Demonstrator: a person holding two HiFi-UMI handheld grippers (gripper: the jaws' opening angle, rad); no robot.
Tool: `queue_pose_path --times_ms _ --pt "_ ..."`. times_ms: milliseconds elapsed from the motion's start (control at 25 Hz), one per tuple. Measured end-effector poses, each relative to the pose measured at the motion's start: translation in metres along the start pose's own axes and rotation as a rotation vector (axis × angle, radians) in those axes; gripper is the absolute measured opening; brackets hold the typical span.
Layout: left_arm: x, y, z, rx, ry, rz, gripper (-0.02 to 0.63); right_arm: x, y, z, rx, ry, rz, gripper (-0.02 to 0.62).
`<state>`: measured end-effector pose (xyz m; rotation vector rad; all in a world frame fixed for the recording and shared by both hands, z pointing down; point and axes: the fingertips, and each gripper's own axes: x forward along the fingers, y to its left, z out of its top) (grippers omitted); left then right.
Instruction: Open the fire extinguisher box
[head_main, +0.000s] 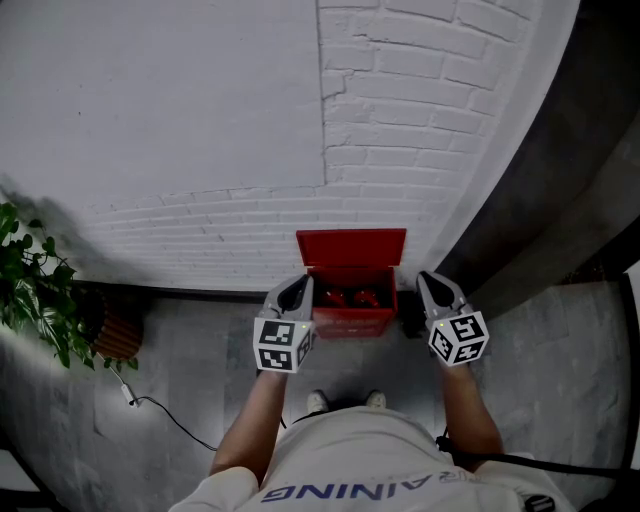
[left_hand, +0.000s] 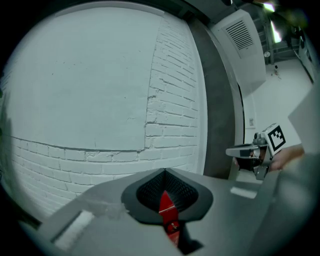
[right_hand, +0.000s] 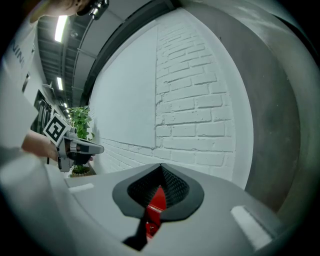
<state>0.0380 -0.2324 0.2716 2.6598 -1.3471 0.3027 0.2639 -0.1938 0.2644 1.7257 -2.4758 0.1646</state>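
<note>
White cloth of the person's shirt (head_main: 360, 450) fills the bottom of the head view, with two white shoe tips (head_main: 318, 401) showing just ahead of it on the grey stone floor (head_main: 200, 350). Both bare forearms reach forward. The left hand-held gripper (head_main: 298, 290) and the right hand-held gripper (head_main: 432, 285), each grey with a black-and-white marker cube at its back, point toward the wall. Each one's own view shows its two jaws drawn together at the tips with nothing clamped between them; only a sliver of red shows through the slot behind the tips.

Between the two, on the floor, sits the red metal fire extinguisher box (head_main: 350, 318). Its flat red lid (head_main: 351, 248) stands raised against the wall, and red extinguisher tops (head_main: 352, 296) show inside. The left jaws hang beside the box's left edge and the right jaws beside its right edge; whether either touches it cannot be told.

Off to the left, a thin cable (head_main: 165, 415) lies on the floor near a leafy green plant (head_main: 35, 290) in a brown woven pot (head_main: 118, 335). Behind everything rises the white painted brick wall (head_main: 400, 120), with a dark grey column (head_main: 560, 160) at its right.
</note>
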Motion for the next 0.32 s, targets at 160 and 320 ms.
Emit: queue_pose_path --times_ms 160,320 --pt "0.0005 -0.0006 0.0012 0.001 -0.003 -0.001 0.005 0.0006 0.0003 0.001 -0.005 0.0 0.002 0.006" --pt "-0.0025 -0.0011 0.0002 0.003 -0.002 0.001 0.005 -0.0014 0.0023 0.0009 -0.009 -0.001 0.003 0.006"
